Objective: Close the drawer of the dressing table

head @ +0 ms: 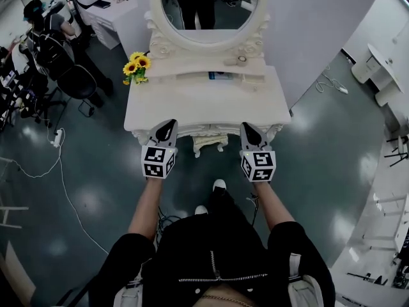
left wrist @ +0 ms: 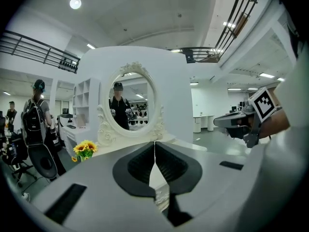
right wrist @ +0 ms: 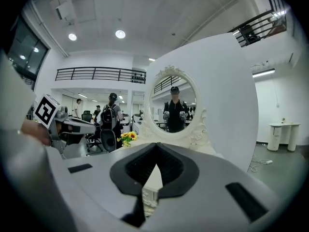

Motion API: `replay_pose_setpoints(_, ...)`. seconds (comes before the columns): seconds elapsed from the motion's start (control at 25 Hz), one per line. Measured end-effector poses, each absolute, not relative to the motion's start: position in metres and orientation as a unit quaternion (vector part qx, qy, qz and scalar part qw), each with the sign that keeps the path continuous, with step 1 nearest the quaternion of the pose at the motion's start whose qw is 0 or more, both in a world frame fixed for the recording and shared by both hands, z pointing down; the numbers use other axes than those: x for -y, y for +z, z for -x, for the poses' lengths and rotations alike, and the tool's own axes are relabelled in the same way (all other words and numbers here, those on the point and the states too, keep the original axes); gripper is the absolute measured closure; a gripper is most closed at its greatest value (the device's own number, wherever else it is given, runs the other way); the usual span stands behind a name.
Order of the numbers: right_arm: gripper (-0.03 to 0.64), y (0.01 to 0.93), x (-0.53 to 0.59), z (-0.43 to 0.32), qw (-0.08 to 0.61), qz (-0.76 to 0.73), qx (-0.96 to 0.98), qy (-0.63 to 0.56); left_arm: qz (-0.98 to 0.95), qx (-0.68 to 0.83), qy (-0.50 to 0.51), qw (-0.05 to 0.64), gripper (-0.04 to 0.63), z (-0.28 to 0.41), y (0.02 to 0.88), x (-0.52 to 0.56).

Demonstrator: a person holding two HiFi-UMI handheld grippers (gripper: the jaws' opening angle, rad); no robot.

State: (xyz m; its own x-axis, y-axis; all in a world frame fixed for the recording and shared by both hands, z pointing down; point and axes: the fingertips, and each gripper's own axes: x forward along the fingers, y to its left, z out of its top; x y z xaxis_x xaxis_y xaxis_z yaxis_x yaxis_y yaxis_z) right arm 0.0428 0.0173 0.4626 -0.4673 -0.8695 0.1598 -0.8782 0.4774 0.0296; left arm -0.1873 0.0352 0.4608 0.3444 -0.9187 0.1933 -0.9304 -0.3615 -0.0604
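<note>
The white dressing table (head: 192,104) with its oval mirror (head: 208,8) stands straight ahead of me. Its carved drawer front (head: 208,139) lies under the tabletop's front edge and does not visibly stick out. My left gripper (head: 167,126) is shut and empty, its tip at the table's front edge on the left. My right gripper (head: 248,129) is likewise shut and empty at the front edge on the right. In the left gripper view the shut left gripper (left wrist: 154,154) points at the mirror (left wrist: 129,105); the right gripper view shows the shut right gripper (right wrist: 155,159) the same way.
A bunch of sunflowers (head: 137,66) stands at the table's back left, and small items (head: 225,75) lie on its raised shelf. A person with a backpack (head: 48,37) and an office chair (head: 80,82) are at the left. A power strip and cables (head: 56,139) lie on the floor.
</note>
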Motion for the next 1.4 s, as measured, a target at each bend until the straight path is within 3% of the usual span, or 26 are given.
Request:
replay_pose_setpoints(0.92,0.612,0.453,0.281,-0.037,0.07,-0.469,0.88,0.029,-0.802,0.586,0.11,0.038,0.572,0.169,0.458,0.234)
replay_pose_setpoints(1.4,0.612,0.454,0.348,-0.044,0.076,-0.474,0.876,0.032,-0.81,0.575,0.111,0.045,0.572,0.16,0.46,0.308)
